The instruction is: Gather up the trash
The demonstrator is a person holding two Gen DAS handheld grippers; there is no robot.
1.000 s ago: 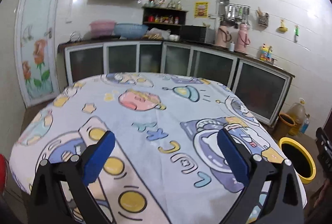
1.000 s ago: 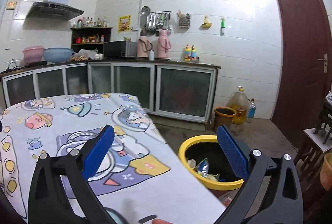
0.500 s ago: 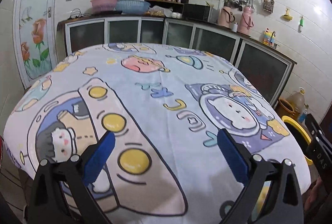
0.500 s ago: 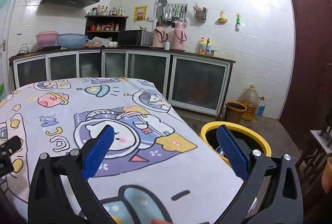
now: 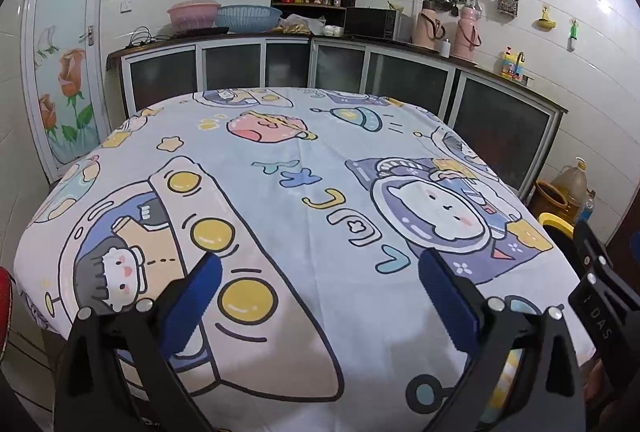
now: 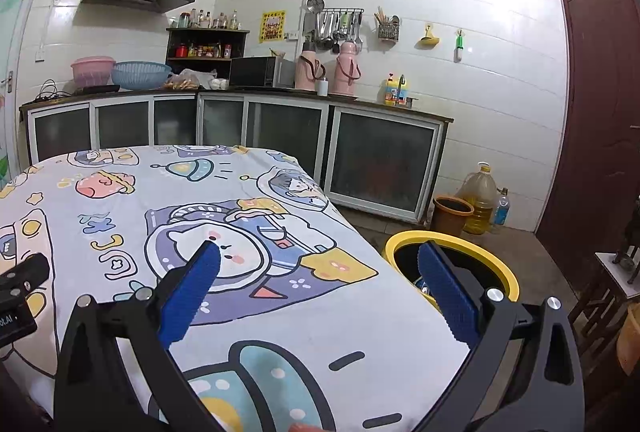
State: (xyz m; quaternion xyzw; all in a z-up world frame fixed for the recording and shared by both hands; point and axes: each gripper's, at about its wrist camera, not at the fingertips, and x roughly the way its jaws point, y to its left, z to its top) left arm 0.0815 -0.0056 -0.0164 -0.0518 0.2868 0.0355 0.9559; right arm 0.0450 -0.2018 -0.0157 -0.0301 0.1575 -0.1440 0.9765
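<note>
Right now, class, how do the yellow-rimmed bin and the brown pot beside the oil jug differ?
The bin is wider and has a yellow rim; the pot is narrower and brown all over. The bin stands right by the table; the pot stands farther off, near the cabinets. Both are round, open-topped and on the floor.

Your tabletop (image 6: 304, 316) fills the foreground, with the kitchen counter (image 6: 280, 92) behind it along the wall. The trash bin (image 6: 496, 264) stands on the floor just off the tabletop's right edge; something lies in it, though you can hardly make it out. Behind the bin, a bucket (image 6: 452, 216) and oil jug (image 6: 482, 198) sit side by side.
</note>
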